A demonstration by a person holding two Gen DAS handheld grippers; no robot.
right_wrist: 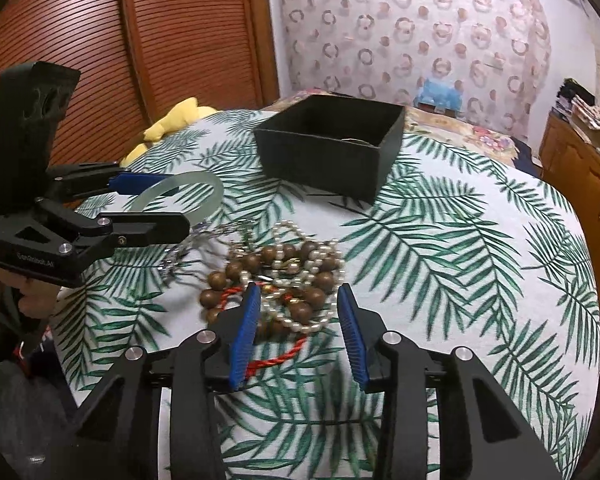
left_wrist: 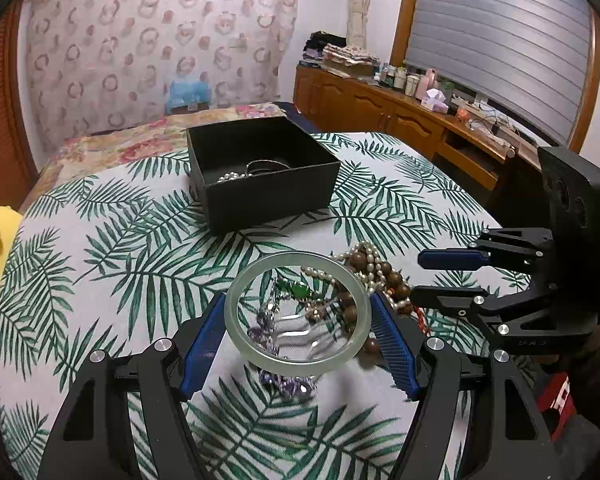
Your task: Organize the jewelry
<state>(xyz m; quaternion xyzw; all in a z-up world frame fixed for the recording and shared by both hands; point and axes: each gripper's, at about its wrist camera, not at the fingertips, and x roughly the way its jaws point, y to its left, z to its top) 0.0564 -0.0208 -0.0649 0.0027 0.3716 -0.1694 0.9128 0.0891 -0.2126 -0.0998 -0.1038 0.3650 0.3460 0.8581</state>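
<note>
- Leafy tablecloth [left_wrist: 100, 240] covers the table, a black box [left_wrist: 260, 176] at its far side.
- Left claw [left_wrist: 298, 320] grips a pale green bangle [left_wrist: 260, 280] across its width; next I carry it to that box.
- Right claw [right_wrist: 298, 308] hangs part-open, holding nothing, over the bead pile [right_wrist: 284, 276].

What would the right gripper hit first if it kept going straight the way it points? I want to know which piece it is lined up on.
Most likely the tangle of wooden beads and pearls lying between the right gripper's open jaws, well short of the box. Depth is hard to judge.
</note>
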